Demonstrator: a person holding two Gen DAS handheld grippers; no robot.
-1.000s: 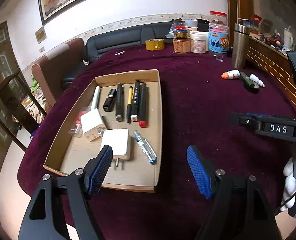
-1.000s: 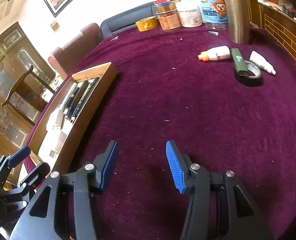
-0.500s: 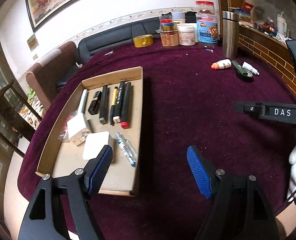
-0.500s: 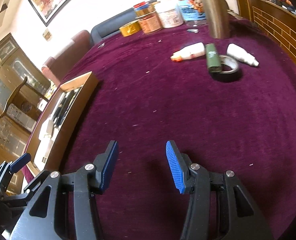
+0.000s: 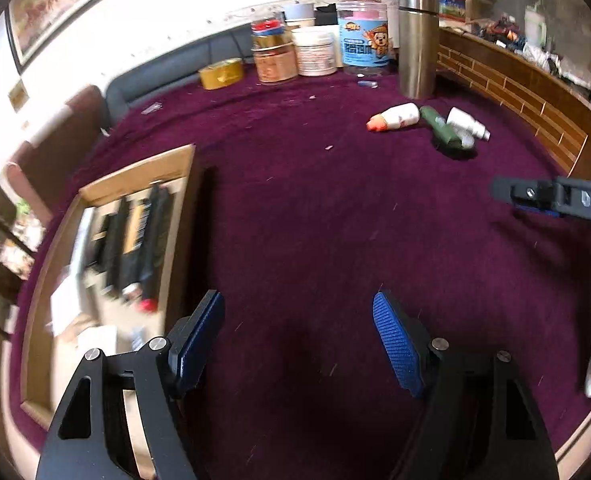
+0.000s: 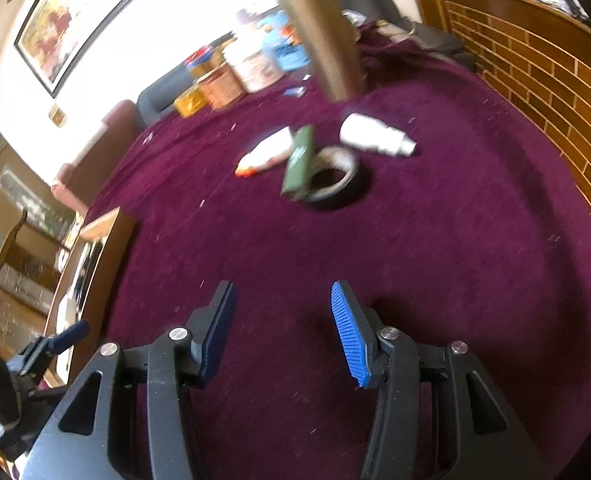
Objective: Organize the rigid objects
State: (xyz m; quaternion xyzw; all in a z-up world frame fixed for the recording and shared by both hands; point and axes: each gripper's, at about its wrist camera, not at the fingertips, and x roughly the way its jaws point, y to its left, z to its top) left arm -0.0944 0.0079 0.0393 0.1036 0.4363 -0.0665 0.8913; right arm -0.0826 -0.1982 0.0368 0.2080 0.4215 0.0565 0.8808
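A cardboard tray (image 5: 183, 168) at the left holds several pens, markers and white chargers; it also shows in the right wrist view (image 6: 107, 224). On the purple cloth lie a white bottle with an orange tip (image 5: 395, 117) (image 6: 269, 152), a green bar (image 5: 439, 130) (image 6: 299, 160) resting on a dark tape roll (image 6: 335, 178), and a white dropper bottle (image 5: 465, 122) (image 6: 375, 138). My left gripper (image 5: 297, 340) is open and empty over bare cloth beside the tray. My right gripper (image 6: 281, 332) is open and empty, well short of the tape roll.
Jars and tubs (image 5: 315, 56), a yellow tape roll (image 5: 221, 74) and a steel tumbler (image 5: 417, 44) stand at the far edge. A wooden rail (image 6: 535, 92) borders the right side. Chairs and a sofa stand beyond the table's left.
Both grippers have swung right and forward. The tray has slid toward the left of both views, and the bottles and tape roll are now closer to the right gripper. Both stay open.
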